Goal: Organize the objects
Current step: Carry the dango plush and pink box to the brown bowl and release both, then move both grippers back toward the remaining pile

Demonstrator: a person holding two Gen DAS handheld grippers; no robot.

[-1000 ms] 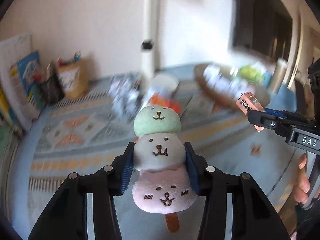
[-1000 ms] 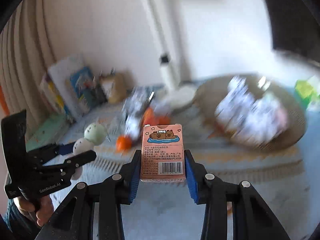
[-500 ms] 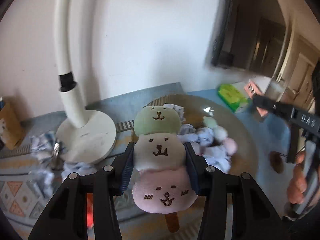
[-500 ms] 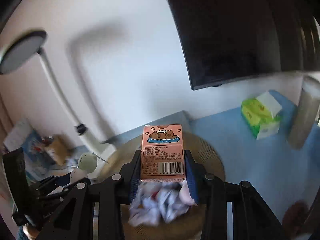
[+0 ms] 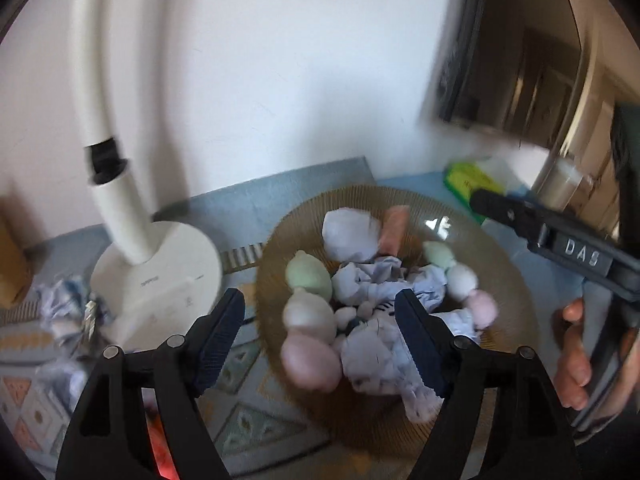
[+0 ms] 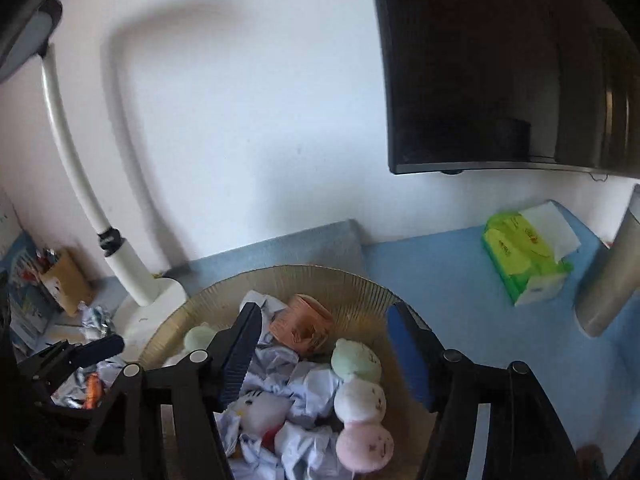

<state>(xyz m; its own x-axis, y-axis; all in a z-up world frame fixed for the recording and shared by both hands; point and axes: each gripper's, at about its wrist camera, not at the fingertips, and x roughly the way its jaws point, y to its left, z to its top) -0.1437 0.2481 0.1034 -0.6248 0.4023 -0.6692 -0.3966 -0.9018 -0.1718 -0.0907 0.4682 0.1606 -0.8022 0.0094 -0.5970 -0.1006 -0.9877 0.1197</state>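
Observation:
A round woven basket (image 5: 496, 280) (image 6: 360, 292) holds crumpled paper (image 5: 372, 276) and plush toys. My left gripper (image 5: 320, 336) is open above its left part; the three-ball plush skewer (image 5: 310, 320), green, white and pink, is blurred just below the jaws, over the basket. A second such skewer (image 5: 460, 276) (image 6: 360, 396) lies in the basket. My right gripper (image 6: 322, 344) is open above the basket; the salmon-pink card box (image 6: 302, 324) (image 5: 394, 230) lies in the basket's far part. A white cat plush (image 6: 260, 408) lies among the paper.
A white lamp base (image 5: 160, 276) with a curved arm (image 6: 68, 140) stands left of the basket. A green tissue pack (image 6: 520, 256) and a grey cylinder (image 6: 608, 276) sit on the blue surface at right. Crumpled paper (image 5: 60, 312) and a cardboard box (image 6: 66, 280) lie left. A dark screen (image 6: 500, 72) hangs on the wall.
Both grippers have opened over the basket. The plush skewer has left the left jaws and the card box has left the right jaws; the box now lies in the basket.

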